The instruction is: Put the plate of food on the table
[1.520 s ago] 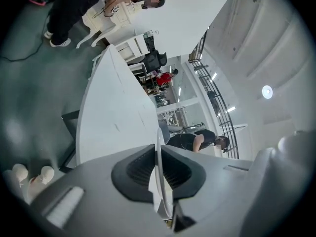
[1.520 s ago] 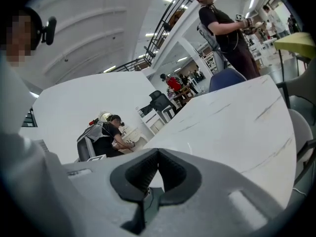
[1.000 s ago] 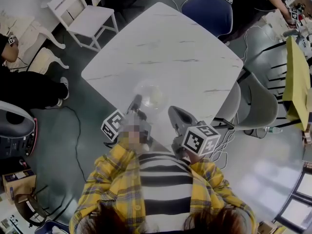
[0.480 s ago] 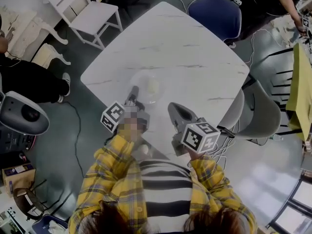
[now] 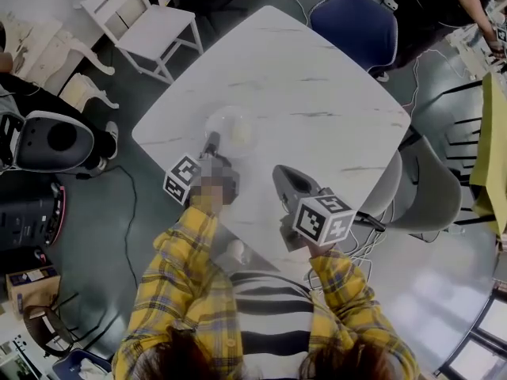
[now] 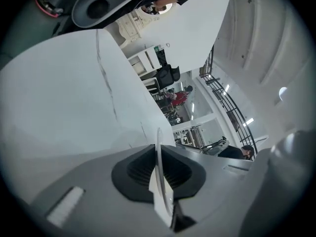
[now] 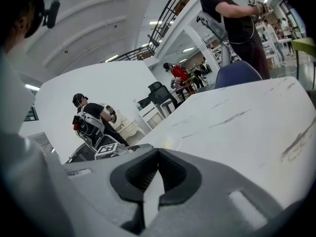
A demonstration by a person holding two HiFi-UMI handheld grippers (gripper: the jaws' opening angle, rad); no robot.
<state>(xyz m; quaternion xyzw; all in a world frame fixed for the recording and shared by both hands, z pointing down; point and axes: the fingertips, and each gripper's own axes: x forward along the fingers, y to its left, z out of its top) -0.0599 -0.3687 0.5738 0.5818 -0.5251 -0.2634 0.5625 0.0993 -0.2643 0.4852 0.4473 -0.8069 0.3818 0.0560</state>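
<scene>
A clear plate point(image 5: 230, 128) with pale food on it is over the white marble table point(image 5: 317, 93), near its left corner. Whether it rests on the top, I cannot tell. My left gripper point(image 5: 212, 140) is shut on the plate's near rim. In the left gripper view the thin plate edge point(image 6: 158, 135) stands upright between the closed jaws of that gripper point(image 6: 159, 154). My right gripper point(image 5: 279, 173) hovers over the table's near edge, to the right of the plate and apart from it. The right gripper point(image 7: 158, 153) is shut with nothing in it.
A white chair point(image 5: 146, 22) stands off the table's far left side, a blue chair point(image 5: 354, 20) at the far right, a grey chair point(image 5: 424, 182) at the right. A round grey machine point(image 5: 51, 141) sits on the floor left. People stand around the room.
The left gripper has carried the plate away from me and leftward over the table. The right gripper has shifted only slightly.
</scene>
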